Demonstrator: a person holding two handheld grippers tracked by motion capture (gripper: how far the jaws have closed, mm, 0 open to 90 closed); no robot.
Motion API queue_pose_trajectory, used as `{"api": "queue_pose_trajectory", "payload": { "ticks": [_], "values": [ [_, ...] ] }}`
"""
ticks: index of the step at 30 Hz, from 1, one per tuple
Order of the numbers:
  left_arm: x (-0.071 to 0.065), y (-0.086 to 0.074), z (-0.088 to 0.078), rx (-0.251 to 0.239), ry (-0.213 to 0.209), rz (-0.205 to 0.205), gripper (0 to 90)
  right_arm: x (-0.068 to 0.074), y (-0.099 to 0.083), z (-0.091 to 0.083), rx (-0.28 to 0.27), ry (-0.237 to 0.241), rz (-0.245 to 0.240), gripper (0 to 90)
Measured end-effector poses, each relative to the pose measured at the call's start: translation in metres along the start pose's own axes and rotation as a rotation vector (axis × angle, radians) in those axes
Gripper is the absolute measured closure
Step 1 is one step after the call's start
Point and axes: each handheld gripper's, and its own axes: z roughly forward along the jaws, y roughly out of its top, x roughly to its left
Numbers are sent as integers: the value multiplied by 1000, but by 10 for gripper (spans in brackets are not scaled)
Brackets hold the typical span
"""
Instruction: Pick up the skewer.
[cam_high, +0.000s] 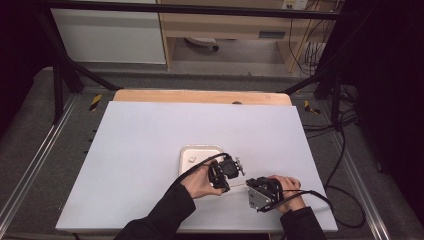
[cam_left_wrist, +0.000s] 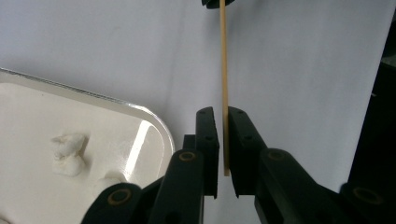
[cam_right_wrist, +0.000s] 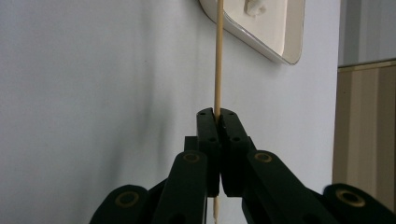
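- The right gripper is clamped tight on a thin wooden skewer, which runs straight up out of the closed jaws; keep that grip firm so the stick cannot twist or slide.
- The left gripper has its jaws narrow, with a slim gap left; the skewer's end stands between them against the right-hand pad, and I judge it not yet squeezed from both sides.
- In the high view the stick spans the short stretch between the left gripper and the right gripper, low over the white table.
- To do the step well, hold both hands level and in line, so the skewer stays straight and does not bow or snap.
- Just beyond the left gripper sits the tray with a small white lump in it; if that lump is to be speared, steer the tip in slowly and squarely.
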Motion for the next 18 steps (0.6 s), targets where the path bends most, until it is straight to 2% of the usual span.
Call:
{"api": "queue_pose_trajectory", "payload": {
  "ticks": [8,18],
  "values": [
    [-2,5,3,39,1,28,876,0,1,1,11,4,-19,891],
    [-4,4,5,31,41,40,890,0,1,0,12,0,-25,891]
  ]
}}
